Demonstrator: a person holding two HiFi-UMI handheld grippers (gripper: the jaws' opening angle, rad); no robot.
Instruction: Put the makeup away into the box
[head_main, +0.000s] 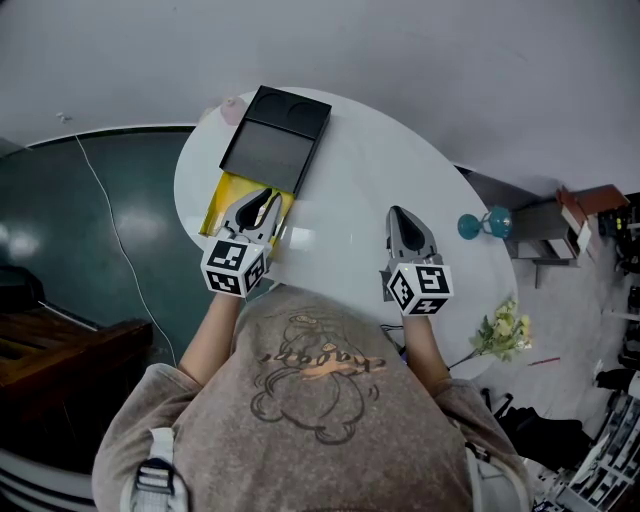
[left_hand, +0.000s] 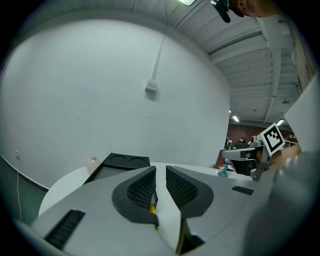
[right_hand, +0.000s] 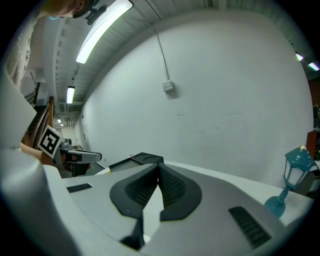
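Note:
A black box (head_main: 275, 135) lies on the round white table (head_main: 360, 180), with a yellow tray (head_main: 222, 195) sticking out of its near end. My left gripper (head_main: 262, 205) sits over that tray's near edge. In the left gripper view its jaws (left_hand: 160, 172) stand a narrow slit apart, with a sliver of the yellow tray (left_hand: 152, 207) pinched low between the pads. The black box (left_hand: 120, 162) lies just beyond. My right gripper (head_main: 400, 215) rests above bare table to the right, its jaws (right_hand: 158, 172) shut with nothing in them.
A small pink bottle (head_main: 232, 108) stands at the box's far left corner. A blue lantern ornament (head_main: 480, 224) and a bunch of flowers (head_main: 505, 330) sit near the table's right edge. A dark green floor lies to the left.

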